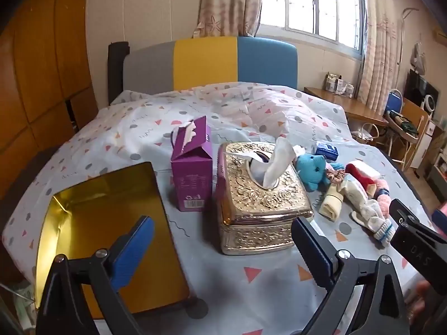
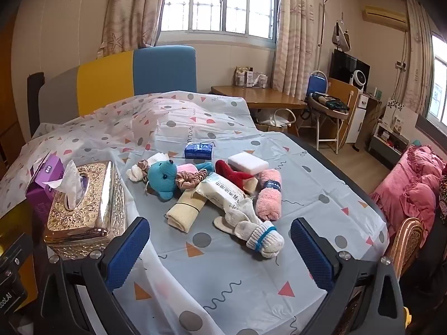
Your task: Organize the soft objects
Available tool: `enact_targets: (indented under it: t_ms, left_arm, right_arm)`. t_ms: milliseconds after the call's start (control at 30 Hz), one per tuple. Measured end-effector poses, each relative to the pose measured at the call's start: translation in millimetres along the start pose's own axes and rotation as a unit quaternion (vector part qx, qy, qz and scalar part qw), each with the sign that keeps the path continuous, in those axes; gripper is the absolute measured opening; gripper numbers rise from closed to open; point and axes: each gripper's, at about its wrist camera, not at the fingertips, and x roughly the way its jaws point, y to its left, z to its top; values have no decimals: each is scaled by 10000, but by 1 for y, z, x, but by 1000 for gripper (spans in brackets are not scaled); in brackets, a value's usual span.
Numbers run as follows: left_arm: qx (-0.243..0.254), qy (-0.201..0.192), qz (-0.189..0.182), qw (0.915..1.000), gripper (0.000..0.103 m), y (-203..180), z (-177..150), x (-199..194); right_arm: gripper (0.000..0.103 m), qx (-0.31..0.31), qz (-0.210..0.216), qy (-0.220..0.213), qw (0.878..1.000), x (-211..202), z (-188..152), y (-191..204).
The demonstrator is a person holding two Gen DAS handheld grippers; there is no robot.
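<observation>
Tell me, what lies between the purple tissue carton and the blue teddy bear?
The gold tissue box stands between the purple tissue carton and the blue teddy bear; the left wrist view shows this.

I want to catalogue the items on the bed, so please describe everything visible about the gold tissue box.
The gold tissue box is rectangular, looks like shiny embossed metal with a rose pattern, and has a lid over a lower body. A white tissue stands up from the oval slot in the lid. The box rests flat on the patterned bed sheet. A purple tissue carton stands close at its left; whether they touch is unclear. No gripper touches it.
</observation>
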Motion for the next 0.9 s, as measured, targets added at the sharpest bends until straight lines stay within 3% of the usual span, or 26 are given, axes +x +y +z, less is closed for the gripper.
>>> enact_targets:
  t_ms: [100, 233, 900]
  left_arm:
    - [-127, -133, -56, 9998, 102, 15, 1, 1]
    - [64, -326, 202, 9992, 102, 6, -5, -8]
    - [41, -246, 327, 9992, 103, 7, -5, -9]
  right_arm:
    - [103, 19, -1, -23, 10000, -2, 0, -1]
    - [103, -95, 1, 40, 9999, 2, -1, 6]
    - [103, -66, 127, 84, 9999, 3, -2, 9]
